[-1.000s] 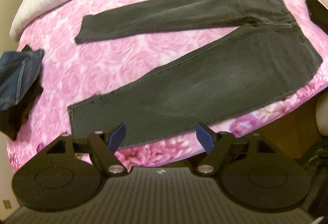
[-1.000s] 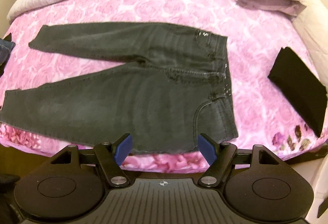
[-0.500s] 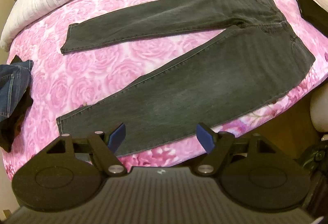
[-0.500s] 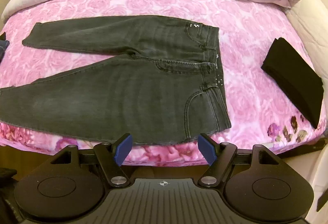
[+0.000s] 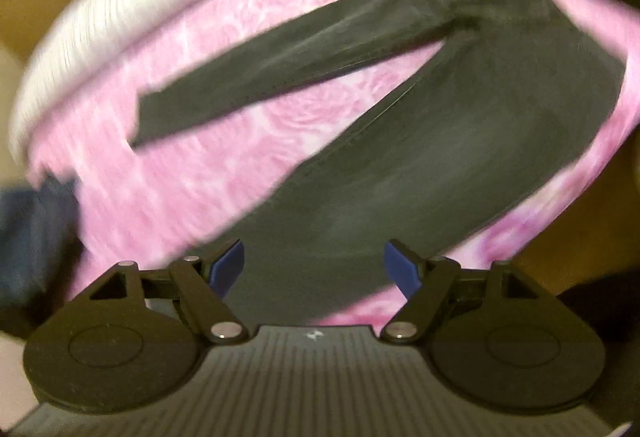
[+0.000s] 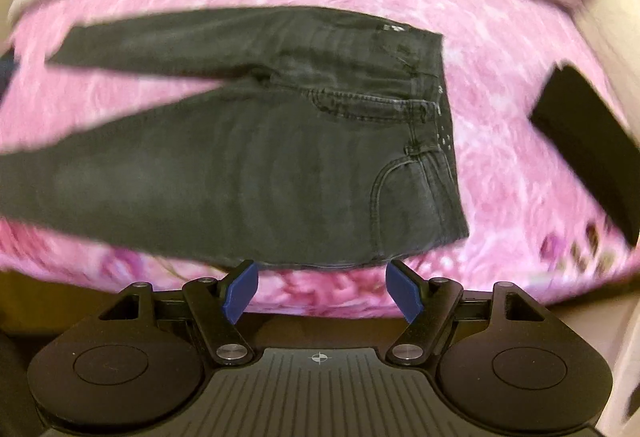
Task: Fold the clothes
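Presently both grippers are seen with jaws spread apart and nothing held. The left gripper (image 5: 314, 269) is poised over the near trouser leg of the dark jeans (image 6: 248, 161), toward the hem end; the right gripper (image 6: 322, 289) sits just short of the near edge of the jeans, below the hip and pocket. The jeans are laid flat on the pink rose bedspread (image 6: 492, 49), long axis running across both views, waistband to the right, legs splayed leftward. The near leg's hem is cut off in both views. A folded black garment (image 6: 588, 141) is noted beyond the waistband. Heavy motion blur obscures detail in the left view.
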The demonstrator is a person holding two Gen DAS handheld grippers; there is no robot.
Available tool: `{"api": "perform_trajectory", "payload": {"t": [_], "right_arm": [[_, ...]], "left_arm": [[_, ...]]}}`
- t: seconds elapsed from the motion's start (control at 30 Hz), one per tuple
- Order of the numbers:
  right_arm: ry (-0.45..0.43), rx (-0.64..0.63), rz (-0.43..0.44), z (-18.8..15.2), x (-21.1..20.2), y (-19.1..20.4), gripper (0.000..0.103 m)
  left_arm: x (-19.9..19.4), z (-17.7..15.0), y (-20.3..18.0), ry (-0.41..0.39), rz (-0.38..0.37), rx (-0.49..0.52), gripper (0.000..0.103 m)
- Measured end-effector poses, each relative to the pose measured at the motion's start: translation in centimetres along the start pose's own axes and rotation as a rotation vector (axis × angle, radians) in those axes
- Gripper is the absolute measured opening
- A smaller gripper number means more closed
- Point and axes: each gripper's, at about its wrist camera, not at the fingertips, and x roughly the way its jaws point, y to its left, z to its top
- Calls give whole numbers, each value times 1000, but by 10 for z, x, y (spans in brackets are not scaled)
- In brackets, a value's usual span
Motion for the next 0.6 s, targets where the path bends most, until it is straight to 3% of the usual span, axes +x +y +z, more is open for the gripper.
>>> {"api": "perform_trajectory", "payload": {"t": [0.1, 0.2, 0.33, 0.6], "right_arm": [[-15, -250, -122, -23, 32, 24, 74], [-44, -401, -127, -40, 51, 42, 74], [-80, -470, -101, -40, 60, 63, 74], [-120, -554, -108, -28, 81, 107, 74]], "left_arm": [[24, -38, -19, 4, 48, 216, 74], [45, -70, -28, 18, 30, 335, 73], [73, -100, -35, 32, 52, 423, 73], [125, -123, -45, -6, 145, 543, 68]]}}
